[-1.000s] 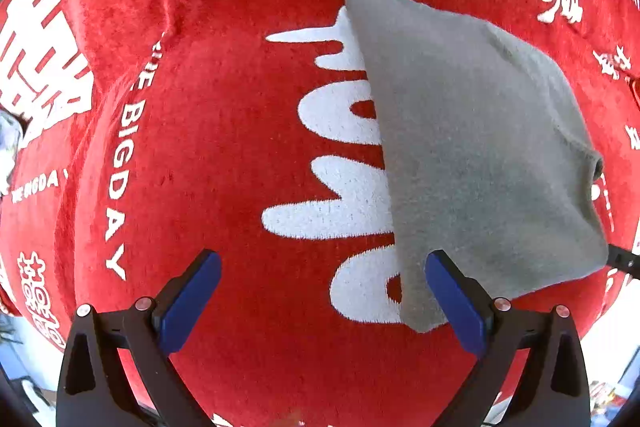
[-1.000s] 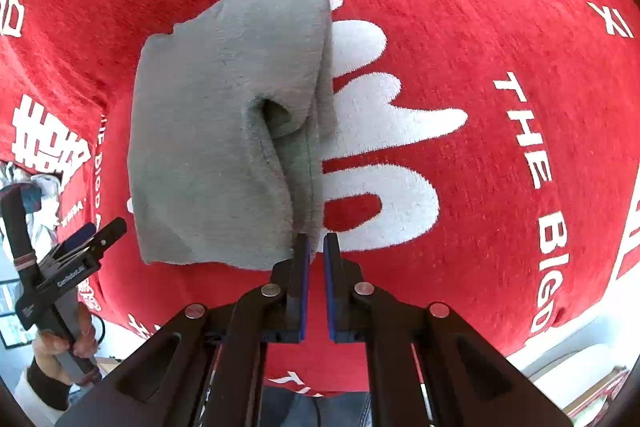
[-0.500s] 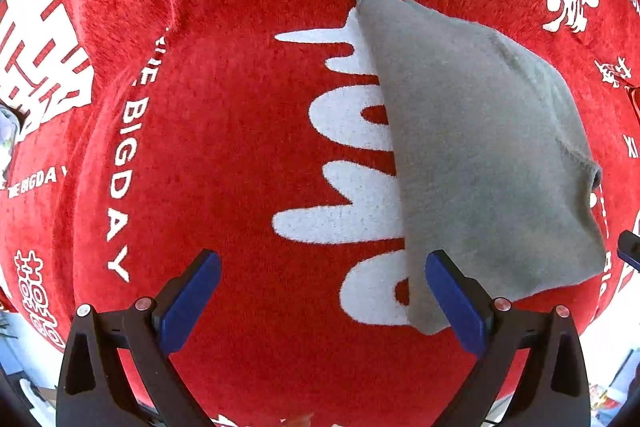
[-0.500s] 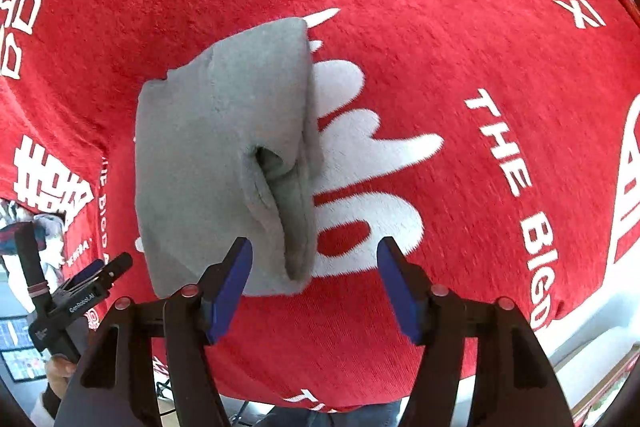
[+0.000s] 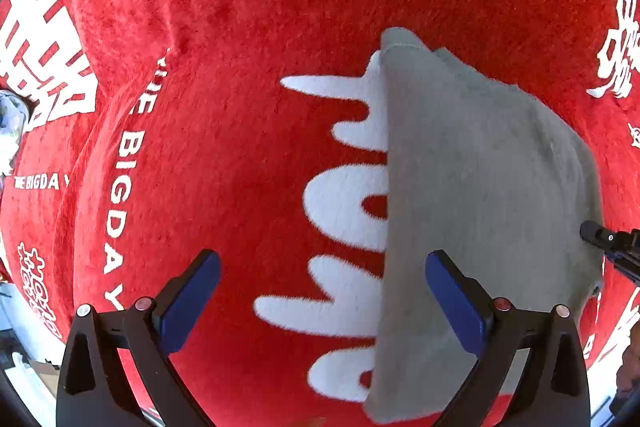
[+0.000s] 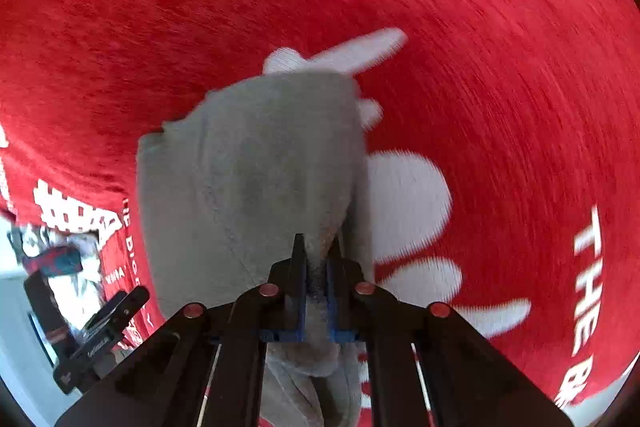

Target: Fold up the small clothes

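Observation:
A small grey fleece garment [image 5: 484, 195] lies folded on a red blanket with white lettering [image 5: 248, 27]. My left gripper [image 5: 320, 301] is open and empty; its right finger [image 5: 456, 301] hovers over the garment's near left edge. In the right wrist view the garment [image 6: 256, 171] fills the middle, and my right gripper [image 6: 317, 259] is shut on a raised fold at its near edge. The right gripper's tip also shows in the left wrist view [image 5: 612, 247] at the garment's right side.
The red blanket [image 6: 500, 67] covers the whole surface. Its edge drops off at the lower left in the right wrist view, where my left gripper [image 6: 96, 331] and some room clutter show. White floor shows past the blanket's lower corners.
My right gripper opened half a second ago, moved forward onto the garment, and has now shut on its near fold. My left gripper moved closer to the garment and stayed open.

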A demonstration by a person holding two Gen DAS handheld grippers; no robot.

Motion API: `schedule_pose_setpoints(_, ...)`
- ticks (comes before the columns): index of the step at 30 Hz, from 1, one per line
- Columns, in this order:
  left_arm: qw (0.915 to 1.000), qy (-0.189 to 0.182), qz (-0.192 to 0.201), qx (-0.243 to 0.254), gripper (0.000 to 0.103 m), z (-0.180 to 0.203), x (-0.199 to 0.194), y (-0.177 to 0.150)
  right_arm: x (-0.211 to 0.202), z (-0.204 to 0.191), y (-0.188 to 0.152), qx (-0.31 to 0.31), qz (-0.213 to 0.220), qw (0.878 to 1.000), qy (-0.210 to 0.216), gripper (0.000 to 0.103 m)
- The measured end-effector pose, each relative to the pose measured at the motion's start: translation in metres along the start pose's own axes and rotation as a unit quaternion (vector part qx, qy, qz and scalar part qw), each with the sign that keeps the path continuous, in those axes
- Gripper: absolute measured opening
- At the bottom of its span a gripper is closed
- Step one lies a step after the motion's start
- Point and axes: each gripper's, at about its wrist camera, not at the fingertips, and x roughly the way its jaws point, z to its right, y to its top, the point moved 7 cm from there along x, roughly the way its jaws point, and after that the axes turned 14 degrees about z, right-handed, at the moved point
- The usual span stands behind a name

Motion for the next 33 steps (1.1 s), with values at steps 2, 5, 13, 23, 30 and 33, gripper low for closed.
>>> schedule_pose_setpoints(2, 1.0, -0.001, 0.003, 0.001, 0.102, 0.008, 0.003, 0.004, -0.007, -0.015, 0.006, -0.07, 0.017, 0.997, -0.001, 0.009)
schedule_pose_setpoints(5, 1.0, -0.002, 0.004, 0.006, 0.102, 0.019, 0.01, 0.008, 0.001, -0.013, 0.005, -0.105, 0.003, 0.994, -0.015, 0.009)
schedule_pose_setpoints(13, 0.9999, 0.002, -0.004, 0.013, 0.102, 0.027, 0.017, 0.016, 0.007, 0.005, 0.001, -0.056, -0.017, 0.998, -0.001, 0.019)
schedule_pose_setpoints(23, 0.9997, -0.01, -0.019, 0.01, 0.102, 0.026, 0.019, 0.018, -0.015, 0.021, -0.001, -0.008, -0.022, 0.999, 0.025, 0.06)
schedule_pose_setpoints(30, 0.9995, -0.014, -0.024, 0.014, 0.102, 0.022, 0.026, 0.019, -0.006, 0.027, -0.006, 0.011, -0.035, 0.999, 0.029, 0.063)
schedule_pose_setpoints(33, 0.9993, -0.01, -0.023, 0.027, 0.102, 0.022, 0.03, 0.02, -0.006, 0.026, -0.007, 0.015, -0.037, 0.999, 0.035, 0.065)
